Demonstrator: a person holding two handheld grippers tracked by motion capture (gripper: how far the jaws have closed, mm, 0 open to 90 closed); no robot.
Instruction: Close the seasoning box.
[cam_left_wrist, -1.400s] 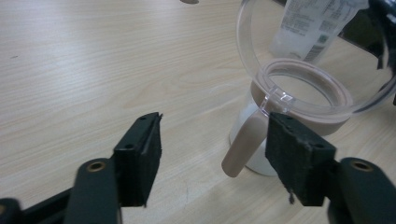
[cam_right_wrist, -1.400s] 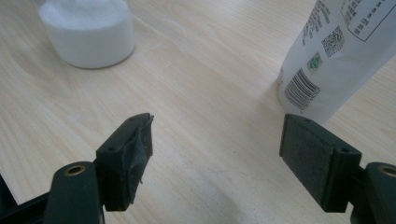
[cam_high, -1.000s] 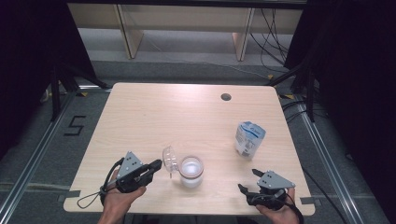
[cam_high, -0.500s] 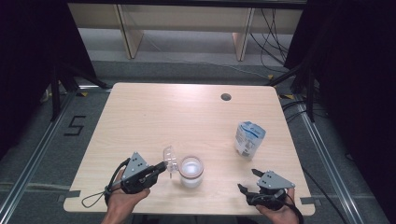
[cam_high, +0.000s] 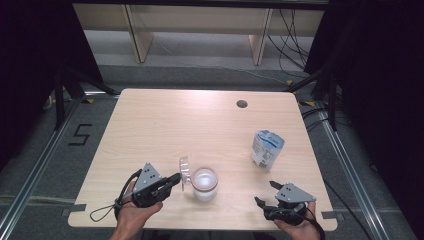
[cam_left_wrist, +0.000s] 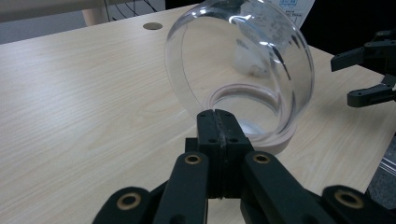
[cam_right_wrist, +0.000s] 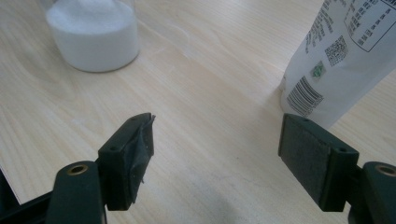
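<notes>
At the near edge of the table (cam_high: 150, 125), my left gripper (cam_high: 176, 178) is pinched fully together on the rim of a clear domed lid (cam_high: 184, 171), holding it up on edge just beside the glass jar (cam_high: 205, 183). In the left gripper view the lid (cam_left_wrist: 243, 70) stands nearly upright ahead of my closed jaws, its pale rim ring low by the jaw tips, and the lid's lowest edge looks to be touching or nearly touching the tabletop, though I cannot quite tell which. The jar holds a white powder (cam_right_wrist: 93, 32) and stands uncovered. My right gripper (cam_high: 265, 195) rests near the right front corner with its jaws spread wide and nothing between them. A white pouch (cam_high: 266, 147) with blue print stands upright beyond it, well apart from the jar.
</notes>
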